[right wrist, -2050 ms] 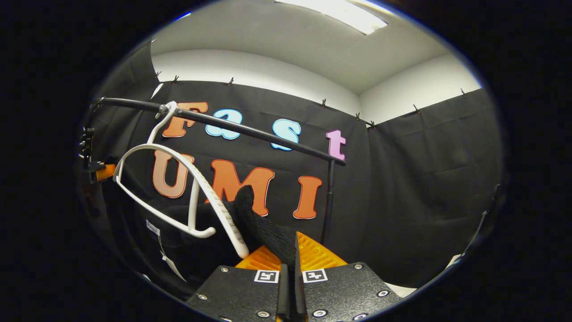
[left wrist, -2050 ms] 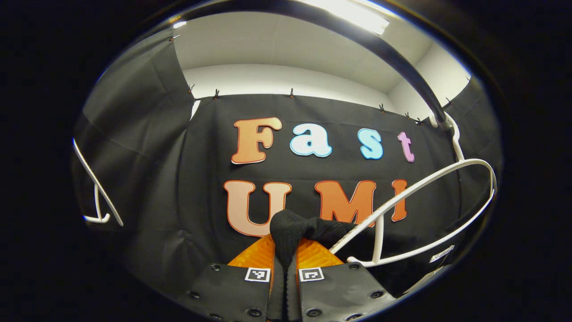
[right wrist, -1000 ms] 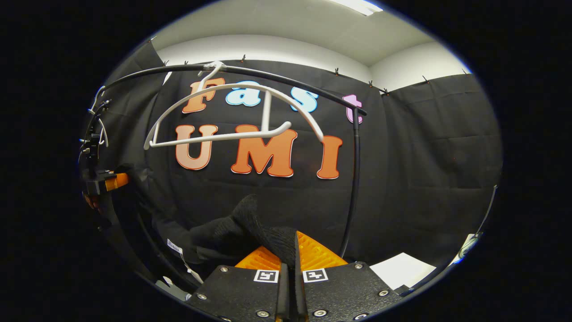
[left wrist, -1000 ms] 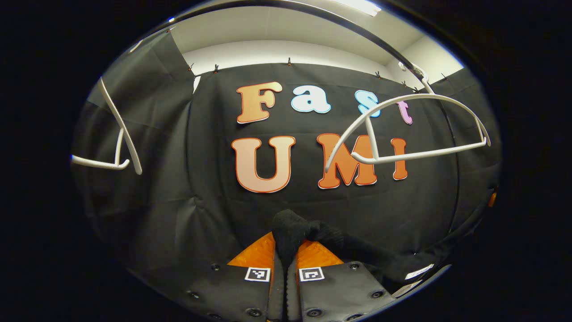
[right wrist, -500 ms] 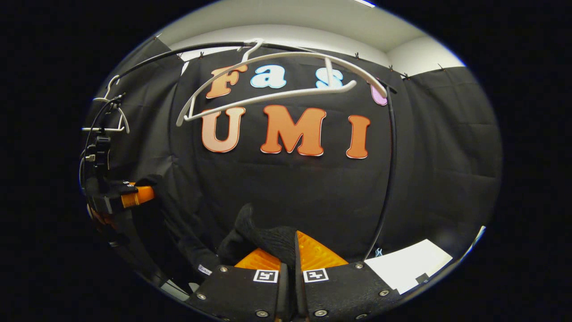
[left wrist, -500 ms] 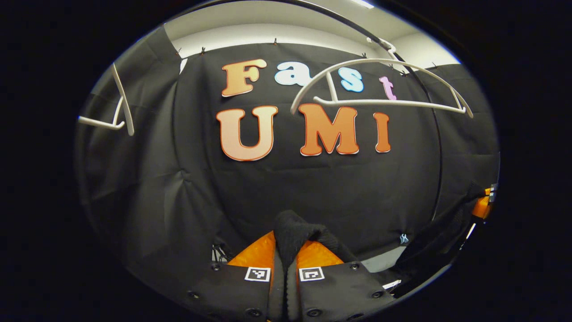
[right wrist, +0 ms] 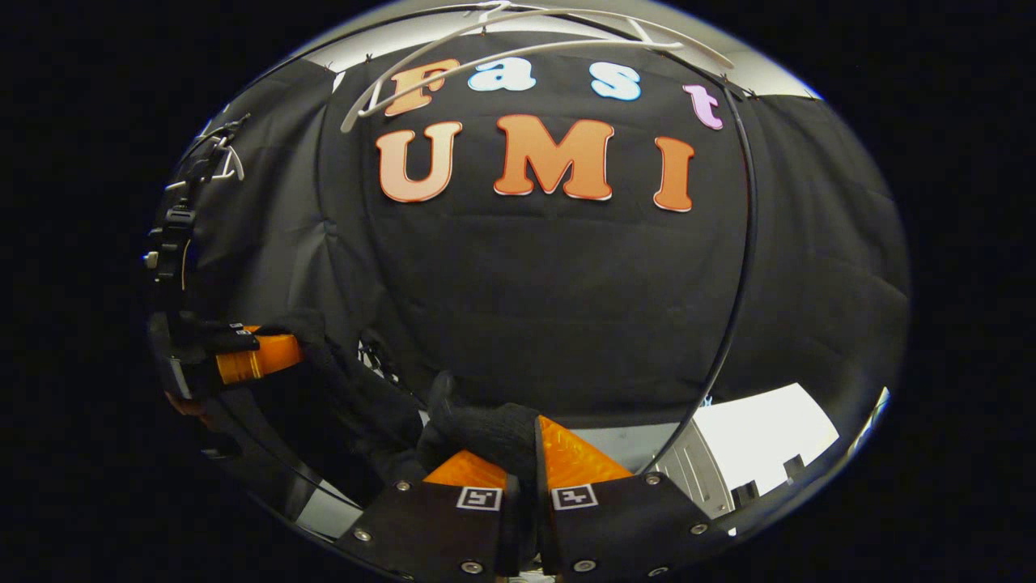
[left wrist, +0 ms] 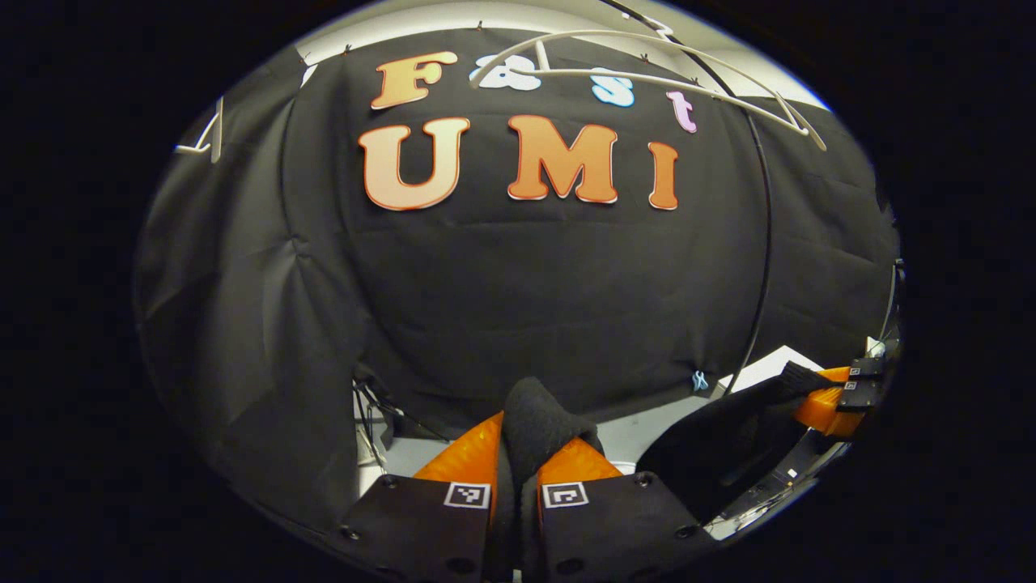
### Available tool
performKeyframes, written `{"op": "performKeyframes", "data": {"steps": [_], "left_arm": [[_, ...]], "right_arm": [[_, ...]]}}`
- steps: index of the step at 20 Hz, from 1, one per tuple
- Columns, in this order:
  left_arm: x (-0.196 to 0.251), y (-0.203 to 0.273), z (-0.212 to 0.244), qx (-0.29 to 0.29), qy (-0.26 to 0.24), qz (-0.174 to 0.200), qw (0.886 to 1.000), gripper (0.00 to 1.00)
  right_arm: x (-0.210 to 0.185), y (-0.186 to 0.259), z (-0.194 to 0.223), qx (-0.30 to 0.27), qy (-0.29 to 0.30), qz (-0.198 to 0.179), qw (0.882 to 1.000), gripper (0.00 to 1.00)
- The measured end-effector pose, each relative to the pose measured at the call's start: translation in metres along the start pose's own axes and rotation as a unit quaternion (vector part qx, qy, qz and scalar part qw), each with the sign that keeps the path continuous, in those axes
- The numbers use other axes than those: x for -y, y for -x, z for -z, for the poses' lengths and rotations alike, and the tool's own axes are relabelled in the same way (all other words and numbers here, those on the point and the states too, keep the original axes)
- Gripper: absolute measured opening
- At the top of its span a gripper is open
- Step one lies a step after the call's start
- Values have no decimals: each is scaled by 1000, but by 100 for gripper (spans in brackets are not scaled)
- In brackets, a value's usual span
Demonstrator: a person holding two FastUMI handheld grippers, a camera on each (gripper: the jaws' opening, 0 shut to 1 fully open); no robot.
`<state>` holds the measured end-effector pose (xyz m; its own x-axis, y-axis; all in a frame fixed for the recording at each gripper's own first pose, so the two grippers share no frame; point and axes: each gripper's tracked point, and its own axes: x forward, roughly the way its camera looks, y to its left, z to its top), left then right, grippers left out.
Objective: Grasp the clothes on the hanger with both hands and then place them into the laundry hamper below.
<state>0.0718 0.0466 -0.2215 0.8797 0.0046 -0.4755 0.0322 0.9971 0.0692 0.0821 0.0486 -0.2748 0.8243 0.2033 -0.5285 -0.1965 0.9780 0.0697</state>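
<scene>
Black knit garment (left wrist: 534,421) pinched in both claws, bare white hanger (left wrist: 647,65) overhead.

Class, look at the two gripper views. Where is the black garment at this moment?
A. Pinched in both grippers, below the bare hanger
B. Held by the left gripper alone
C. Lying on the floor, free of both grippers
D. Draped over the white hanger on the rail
A: the left gripper and the right gripper each pinch the black garment, while the white hanger hangs bare above.
</scene>
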Motion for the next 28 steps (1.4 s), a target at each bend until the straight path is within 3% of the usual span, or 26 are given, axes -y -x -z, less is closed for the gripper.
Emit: {"op": "performKeyframes", "data": {"steps": [5, 9, 18, 20, 21, 22, 23, 24, 26, 28], "left_arm": [[13, 3, 53, -61, 0, 19, 998, 10], [8, 1, 92, -123, 2, 3, 992, 8], [-6, 4, 141, -216, 10, -9, 976, 12], [-11, 7, 155, -242, 18, -18, 970, 14], [-12, 8, 162, -255, 26, -21, 966, 20], [-15, 8, 171, -271, 32, -24, 962, 22], [-17, 9, 180, -285, 34, -21, 958, 19], [-19, 12, 185, -297, 32, -21, 954, 27], [-28, 12, 188, -298, 28, -36, 953, 55], [-32, 12, 193, -307, 40, -55, 949, 83]], "right_arm": [[1, -2, 56, -58, -5, 2, 998, 10], [1, -7, 93, -106, -29, 2, 994, 11], [0, -8, 126, -162, -51, 13, 985, 14], [-2, -6, 131, -168, -54, 8, 984, 22], [-6, -6, 134, -171, -55, 2, 984, 27], [-7, -6, 133, -171, -57, 0, 984, 24], [-7, -5, 132, -170, -57, -1, 984, 47], [-7, -5, 134, -172, -56, 0, 984, 43], [-9, -2, 137, -179, -55, -1, 982, 60], [-9, -4, 141, -183, -57, -1, 981, 55]]}}
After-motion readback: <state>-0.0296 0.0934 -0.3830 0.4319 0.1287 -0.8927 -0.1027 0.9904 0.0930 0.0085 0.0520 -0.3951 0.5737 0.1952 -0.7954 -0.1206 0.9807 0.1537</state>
